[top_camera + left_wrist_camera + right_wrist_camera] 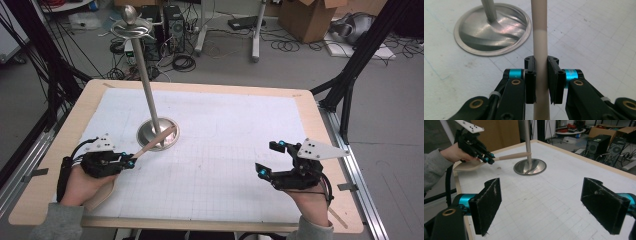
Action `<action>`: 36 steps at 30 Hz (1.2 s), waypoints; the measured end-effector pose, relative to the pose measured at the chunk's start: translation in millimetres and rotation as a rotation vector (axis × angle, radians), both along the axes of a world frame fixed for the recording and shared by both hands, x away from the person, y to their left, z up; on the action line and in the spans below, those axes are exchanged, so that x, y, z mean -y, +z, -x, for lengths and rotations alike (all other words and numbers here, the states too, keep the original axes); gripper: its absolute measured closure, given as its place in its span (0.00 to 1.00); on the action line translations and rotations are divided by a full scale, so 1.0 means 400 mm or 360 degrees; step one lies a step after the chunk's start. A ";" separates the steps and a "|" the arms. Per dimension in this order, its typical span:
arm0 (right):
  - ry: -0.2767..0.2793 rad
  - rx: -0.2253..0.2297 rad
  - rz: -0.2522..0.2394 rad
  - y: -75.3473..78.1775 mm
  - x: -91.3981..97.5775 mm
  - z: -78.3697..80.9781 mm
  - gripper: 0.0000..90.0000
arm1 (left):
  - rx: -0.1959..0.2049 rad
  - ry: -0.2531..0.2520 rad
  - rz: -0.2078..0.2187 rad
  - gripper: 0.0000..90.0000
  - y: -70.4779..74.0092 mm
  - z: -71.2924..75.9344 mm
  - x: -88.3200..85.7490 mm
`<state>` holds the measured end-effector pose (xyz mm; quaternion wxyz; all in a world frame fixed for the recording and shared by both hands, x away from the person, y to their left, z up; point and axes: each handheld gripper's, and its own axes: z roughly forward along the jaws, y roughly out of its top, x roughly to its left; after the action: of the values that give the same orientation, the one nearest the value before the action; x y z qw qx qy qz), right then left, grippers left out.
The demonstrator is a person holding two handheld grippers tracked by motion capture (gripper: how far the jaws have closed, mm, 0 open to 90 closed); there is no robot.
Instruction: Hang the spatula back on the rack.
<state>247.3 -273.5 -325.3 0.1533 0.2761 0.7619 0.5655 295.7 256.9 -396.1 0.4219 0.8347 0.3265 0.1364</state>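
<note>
Fingers [554, 75] around spatula handle [540, 50], pointing standward.

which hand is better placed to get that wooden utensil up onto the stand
Left. The left gripper is already shut on the wooden utensil, whose tip reaches the stand. The right gripper is open and holds nothing, farther from the stand.

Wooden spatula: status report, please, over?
Left gripper shut on wooden spatula, handle tip against metal stand pole. Right gripper open, empty. Nothing in the way.
</note>
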 end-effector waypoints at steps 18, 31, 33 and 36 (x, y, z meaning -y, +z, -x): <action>0.0013 -0.0002 0.0009 -0.003 -0.010 -0.011 0.18 | 0.0064 0.0011 0.0234 0.87 0.052 0.017 -0.084; 0.0005 -0.0022 0.0010 -0.005 -0.008 -0.011 0.18 | 0.0165 0.0123 0.0326 0.87 0.120 0.017 -0.142; 0.0005 -0.0014 0.0011 -0.005 -0.007 -0.011 0.18 | 0.0181 0.0128 0.0316 0.87 0.131 0.019 -0.149; 0.0002 -0.0012 0.0008 -0.006 -0.007 -0.013 0.18 | 0.0200 0.0134 0.0325 0.87 0.144 0.020 -0.158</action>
<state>252.4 -270.8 -327.6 0.1508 0.2774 0.7640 0.5627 287.7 320.1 -338.4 0.5183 0.7627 0.3464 0.1722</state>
